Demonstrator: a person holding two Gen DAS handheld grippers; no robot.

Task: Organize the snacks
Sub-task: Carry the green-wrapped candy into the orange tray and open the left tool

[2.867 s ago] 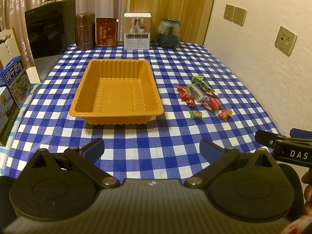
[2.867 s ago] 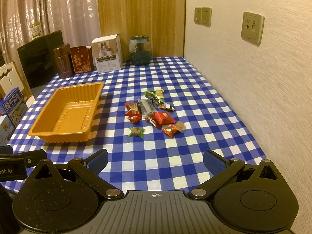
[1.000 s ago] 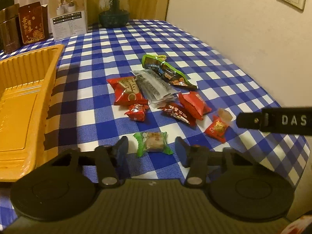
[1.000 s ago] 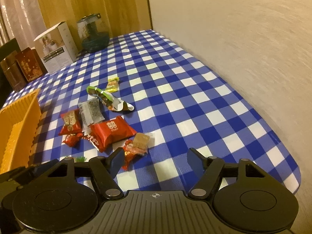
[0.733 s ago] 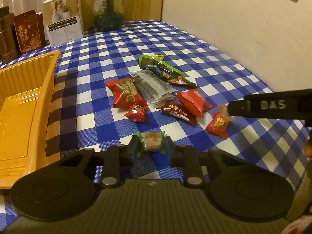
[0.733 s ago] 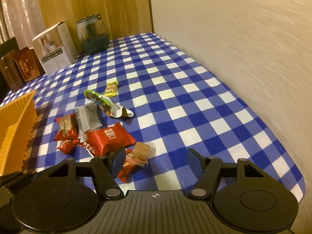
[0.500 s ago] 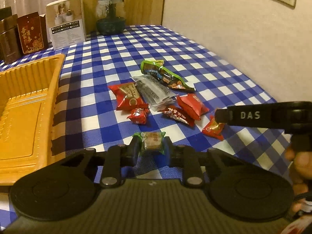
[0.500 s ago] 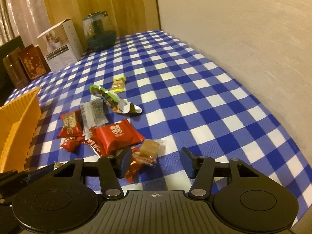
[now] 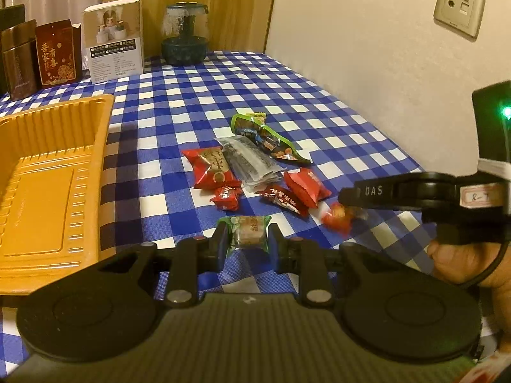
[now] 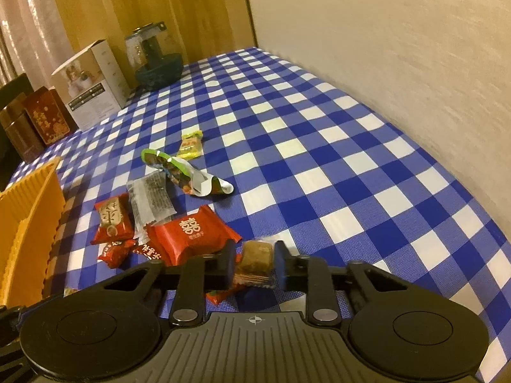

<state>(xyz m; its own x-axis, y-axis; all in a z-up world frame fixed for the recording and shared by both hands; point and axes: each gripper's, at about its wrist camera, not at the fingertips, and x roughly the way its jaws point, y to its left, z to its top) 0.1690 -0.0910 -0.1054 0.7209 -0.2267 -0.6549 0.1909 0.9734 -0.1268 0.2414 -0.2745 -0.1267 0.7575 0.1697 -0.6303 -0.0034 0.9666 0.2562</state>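
My left gripper (image 9: 250,237) is shut on a green-wrapped candy (image 9: 250,231) and holds it just above the blue checked cloth. My right gripper (image 10: 255,263) is shut on a brown candy in a red and clear wrapper (image 10: 255,255); from the left wrist it shows as a black finger over that candy (image 9: 335,218). The other snacks lie in a loose pile: a red packet (image 9: 210,167), a dark clear packet (image 9: 249,159), a green packet (image 9: 265,137), a small red candy (image 9: 226,196), a red pillow pack (image 10: 188,234) and a yellow candy (image 10: 191,143). The orange tray (image 9: 48,172) sits empty to the left.
At the back of the table stand a brown tin (image 9: 17,60), a red box (image 9: 57,54), a white box (image 9: 115,40) and a glass jar (image 9: 185,36). The wall (image 10: 399,63) runs close along the table's right edge. A hand (image 9: 463,261) grips the right tool.
The left jaws closed on the green candy and raised it a little. The right gripper moved in over the red and brown candy and closed on it.
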